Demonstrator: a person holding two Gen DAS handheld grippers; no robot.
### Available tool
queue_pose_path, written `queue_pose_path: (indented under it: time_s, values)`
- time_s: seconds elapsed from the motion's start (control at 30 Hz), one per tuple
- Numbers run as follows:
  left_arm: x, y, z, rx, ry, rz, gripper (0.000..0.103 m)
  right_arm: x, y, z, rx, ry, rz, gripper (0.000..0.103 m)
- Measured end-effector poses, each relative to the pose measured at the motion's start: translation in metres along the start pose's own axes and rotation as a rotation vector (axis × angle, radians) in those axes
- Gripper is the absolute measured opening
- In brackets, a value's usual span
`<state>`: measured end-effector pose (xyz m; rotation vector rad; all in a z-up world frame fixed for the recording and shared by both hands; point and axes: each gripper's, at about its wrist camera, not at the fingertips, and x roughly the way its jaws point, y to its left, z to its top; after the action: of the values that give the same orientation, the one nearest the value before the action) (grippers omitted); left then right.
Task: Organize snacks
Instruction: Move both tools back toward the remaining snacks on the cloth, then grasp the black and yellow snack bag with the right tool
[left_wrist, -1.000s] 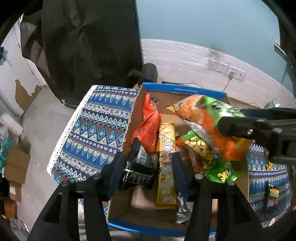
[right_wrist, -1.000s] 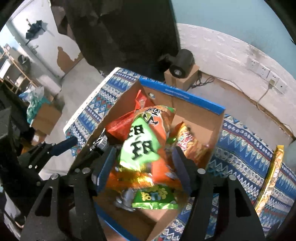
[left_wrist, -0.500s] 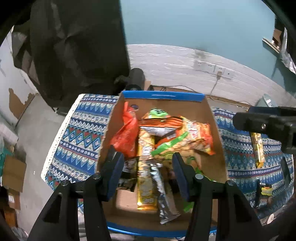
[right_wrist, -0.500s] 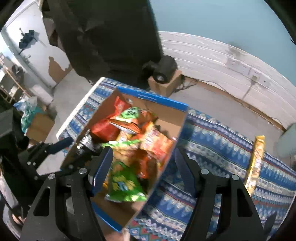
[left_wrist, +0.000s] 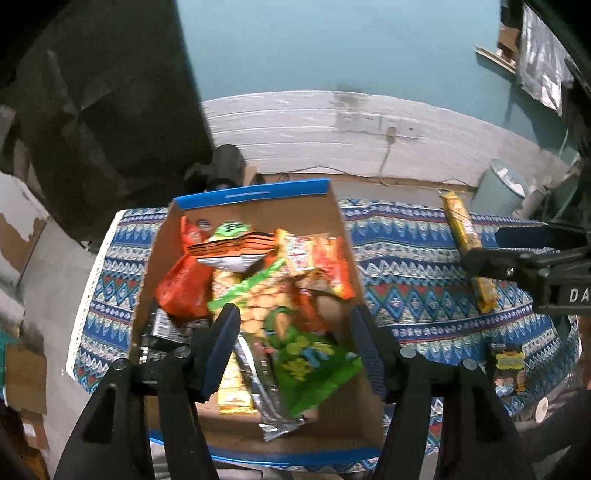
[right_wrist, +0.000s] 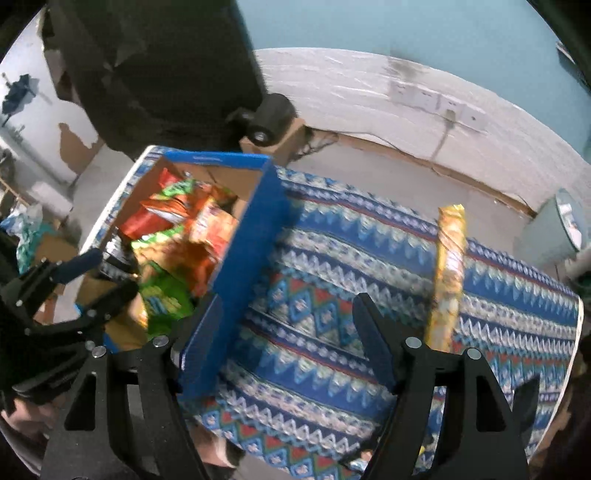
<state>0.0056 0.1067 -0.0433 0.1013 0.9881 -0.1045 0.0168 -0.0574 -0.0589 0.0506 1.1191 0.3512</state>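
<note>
Left wrist view showed the left hand-held gripper (left_wrist: 295, 347) over the box (left_wrist: 255, 194), its jaws about half open and just opening further, with nothing pressed between them. Under it, the snacks lay in a loose heap inside the box: an orange bag (left_wrist: 183, 284) at the left wall, a green bag (left_wrist: 310, 363) near the front. To the right, on the worktop (left_wrist: 406, 266), a long yellow pack (left_wrist: 467, 251) lay well apart from the box, and a small dark packet (left_wrist: 508, 365) sat near the front edge.

In the right wrist view, the right hand-held gripper (right_wrist: 284, 343) was also empty, its jaws wide and just opening further, above the cloth between the box and the yellow pack. I judged the yellow pack was the next target. To do it well, the jaws should straddle the pack across its narrow side, near the middle, so it does not tip when lifted.
</note>
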Motion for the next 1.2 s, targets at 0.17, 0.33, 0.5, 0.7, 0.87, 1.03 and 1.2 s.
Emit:
queue_pose_path:
  time_s: [0.17,0.33,0.5,0.7,0.87,1.03,1.2]
  values:
    - [0.001,-0.023,0.000,0.036,0.009,-0.022,0.066,-0.006,-0.028,-0.022,0.042,0.014,-0.030,0.075]
    - [0.009,-0.045,-0.004,0.068,0.040,-0.049,0.066,-0.011,-0.053,-0.045,0.084,0.031,-0.059,0.075]
    - [0.014,-0.070,-0.013,0.128,0.062,-0.061,0.066,-0.010,-0.075,-0.070,0.124,0.059,-0.073,0.075]
    - [0.024,-0.103,-0.031,0.222,0.093,-0.061,0.066,0.005,-0.096,-0.107,0.165,0.121,-0.107,0.076]
    - [0.033,-0.129,-0.049,0.305,0.122,-0.058,0.066,0.024,-0.108,-0.137,0.216,0.183,-0.132,0.076]
    - [0.043,-0.142,-0.058,0.314,0.156,-0.066,0.066,0.040,-0.118,-0.161,0.267,0.227,-0.149,0.077]
    - [0.054,-0.150,-0.063,0.322,0.184,-0.058,0.066,0.050,-0.123,-0.173,0.294,0.245,-0.167,0.077]
